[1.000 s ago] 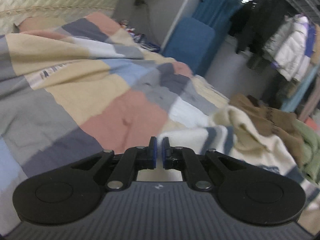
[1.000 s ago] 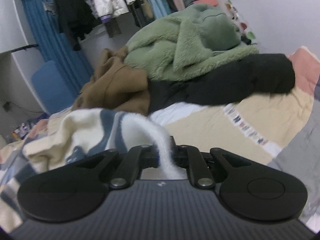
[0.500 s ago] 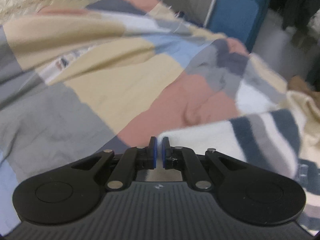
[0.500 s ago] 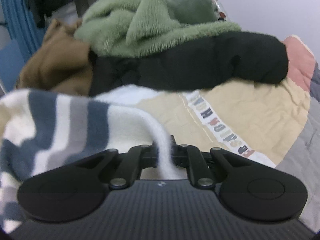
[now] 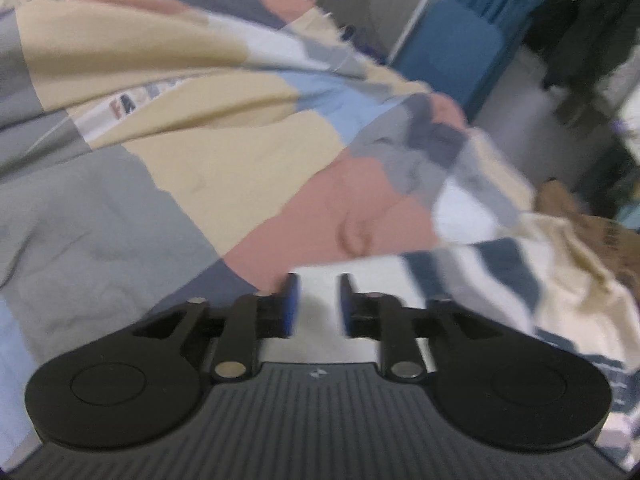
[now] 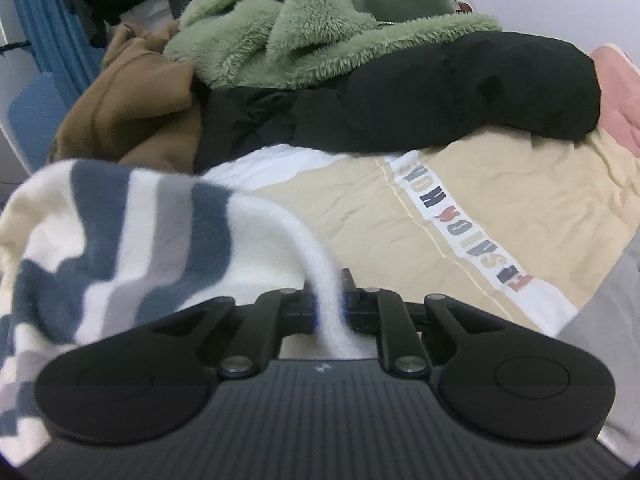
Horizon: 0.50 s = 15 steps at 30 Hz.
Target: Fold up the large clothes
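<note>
My left hand-held gripper (image 5: 318, 300) is released, its blue pads (image 5: 291, 300) standing apart with nothing between them, hovering just above the white edge of the striped fleece garment (image 5: 500, 276). That garment lies on the bed, spreading to the right of this gripper, cream with navy and grey bands. Beyond it I see the patchwork bedspread (image 5: 200, 168) in beige, pink, grey and blue running to the far left, and a blue chair (image 5: 452, 48) far off past the bed's edge.

My right hand-held gripper (image 6: 330, 304) is clenched on a white fold of the same striped fleece garment (image 6: 120, 232), which trails away to the near left. To the right lies the beige bedspread panel with a lettered strip (image 6: 468, 224). Farther back a black coat (image 6: 440, 96) stretches across the bed, with a green fleece jacket (image 6: 312, 16) piled on it and a brown garment (image 6: 132, 104) to the far left.
</note>
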Tool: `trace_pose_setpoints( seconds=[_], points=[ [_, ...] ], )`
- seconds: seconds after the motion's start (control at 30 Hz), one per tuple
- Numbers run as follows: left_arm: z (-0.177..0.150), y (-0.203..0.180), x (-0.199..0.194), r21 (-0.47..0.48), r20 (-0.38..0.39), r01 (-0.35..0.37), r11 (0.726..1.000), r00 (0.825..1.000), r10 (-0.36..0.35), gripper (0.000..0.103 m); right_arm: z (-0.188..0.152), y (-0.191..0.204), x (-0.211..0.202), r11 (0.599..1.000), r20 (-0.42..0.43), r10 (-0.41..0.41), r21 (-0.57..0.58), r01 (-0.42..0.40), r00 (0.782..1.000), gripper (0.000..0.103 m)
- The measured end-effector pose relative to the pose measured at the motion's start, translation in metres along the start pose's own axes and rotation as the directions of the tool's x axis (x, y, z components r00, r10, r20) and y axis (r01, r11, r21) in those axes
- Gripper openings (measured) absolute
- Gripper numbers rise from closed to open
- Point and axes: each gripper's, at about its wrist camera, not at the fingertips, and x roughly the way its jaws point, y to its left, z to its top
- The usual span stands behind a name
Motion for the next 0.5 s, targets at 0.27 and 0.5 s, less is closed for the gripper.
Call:
trace_pose_setpoints(
  seconds=[0.27,0.5],
  points=[
    [-0.038,-0.046,-0.063,0.102,-0.064,0.161,0.982,0.986,-0.155,0.063,-0.005,-0.014,-0.039,0.997,0.009,0.070,0.043,-0.070,0.998,0.047],
    [-0.076,-0.077,-0.078,0.262,-0.148,0.214,0.941,0.972,-0.179,0.078,-0.012,-0.015,-0.069,0.992,-0.003,0.104,0.077,-0.104,0.995,0.081]
  ],
)
